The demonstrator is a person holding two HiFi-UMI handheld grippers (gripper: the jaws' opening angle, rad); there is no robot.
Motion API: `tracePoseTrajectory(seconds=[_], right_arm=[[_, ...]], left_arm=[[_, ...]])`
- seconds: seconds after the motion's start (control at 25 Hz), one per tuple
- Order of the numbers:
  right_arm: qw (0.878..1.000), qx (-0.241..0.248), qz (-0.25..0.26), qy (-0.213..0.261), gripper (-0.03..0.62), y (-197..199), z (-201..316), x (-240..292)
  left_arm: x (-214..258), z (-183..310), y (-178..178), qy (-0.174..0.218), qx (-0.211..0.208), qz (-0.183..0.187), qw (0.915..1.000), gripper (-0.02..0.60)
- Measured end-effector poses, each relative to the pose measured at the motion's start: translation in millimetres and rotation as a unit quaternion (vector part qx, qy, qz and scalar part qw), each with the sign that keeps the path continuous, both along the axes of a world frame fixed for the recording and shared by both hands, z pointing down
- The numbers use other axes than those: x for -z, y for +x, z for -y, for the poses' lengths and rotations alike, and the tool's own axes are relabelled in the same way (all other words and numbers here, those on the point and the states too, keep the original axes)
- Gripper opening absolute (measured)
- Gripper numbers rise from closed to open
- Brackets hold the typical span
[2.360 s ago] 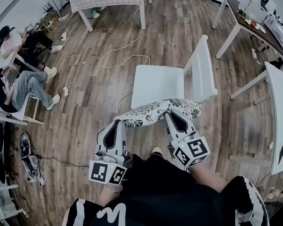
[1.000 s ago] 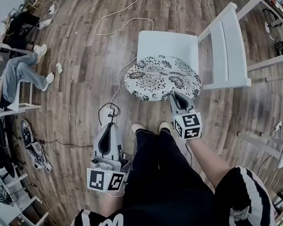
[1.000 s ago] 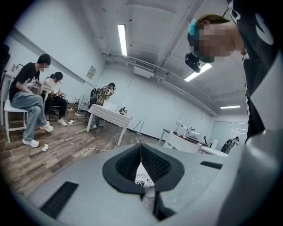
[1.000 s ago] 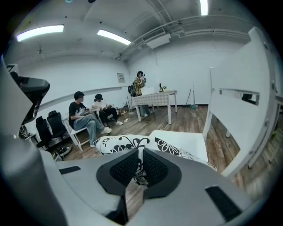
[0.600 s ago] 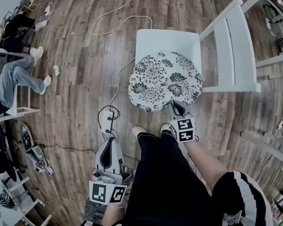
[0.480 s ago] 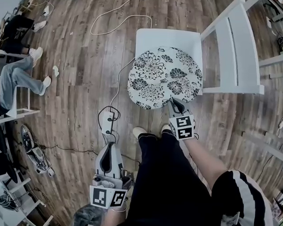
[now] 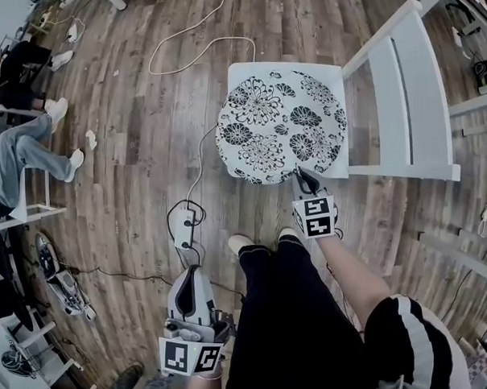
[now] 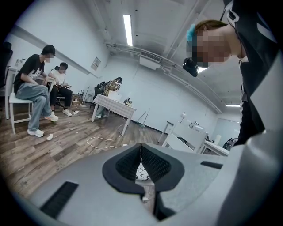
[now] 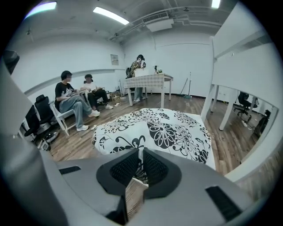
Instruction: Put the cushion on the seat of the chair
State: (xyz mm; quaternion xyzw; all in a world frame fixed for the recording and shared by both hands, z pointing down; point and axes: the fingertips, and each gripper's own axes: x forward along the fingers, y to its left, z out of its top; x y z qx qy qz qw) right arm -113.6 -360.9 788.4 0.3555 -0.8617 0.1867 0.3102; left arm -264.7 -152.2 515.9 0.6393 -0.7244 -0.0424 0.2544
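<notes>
Cushion (image 7: 280, 123) now down on chair (image 7: 417, 92) seat; R tongs (image 7: 304, 176) pinch its edge, L tongs (image 7: 193, 270) closed, empty.

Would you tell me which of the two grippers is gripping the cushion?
The right gripper: it pinches the near edge of the floral cushion lying on the white chair. The left gripper hangs shut and empty beside the person's leg.

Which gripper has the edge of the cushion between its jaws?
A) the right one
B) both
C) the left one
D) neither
A: the right gripper is shut on the near edge of the cushion, which lies on the chair. The left gripper hangs shut and empty beside the person's leg.
</notes>
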Motion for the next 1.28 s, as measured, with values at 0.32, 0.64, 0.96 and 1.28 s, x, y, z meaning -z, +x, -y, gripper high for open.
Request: tracePoseTrajectory(seconds=[0.32, 0.64, 0.96, 1.28], right_arm=[[0.999, -0.001, -0.034, 0.0, 0.04, 10, 18, -24], [0.996, 0.022, -0.074, -0.035, 0.04, 13, 14, -50], [0.995, 0.019, -0.074, -0.065, 0.048, 14, 14, -62], [0.995, 0.03, -0.055, -0.072, 0.106, 14, 2, -61]], left_arm=[[4, 12, 7, 0.01, -0.023, 0.015, 0.9996, 0.008], [0, 11, 10, 0.007, -0.023, 0.011, 0.9997, 0.008], [-1, 10, 12, 0.005, -0.024, 0.01, 0.9996, 0.008], [1, 10, 18, 0.007, -0.03, 0.011, 0.9995, 0.008]])
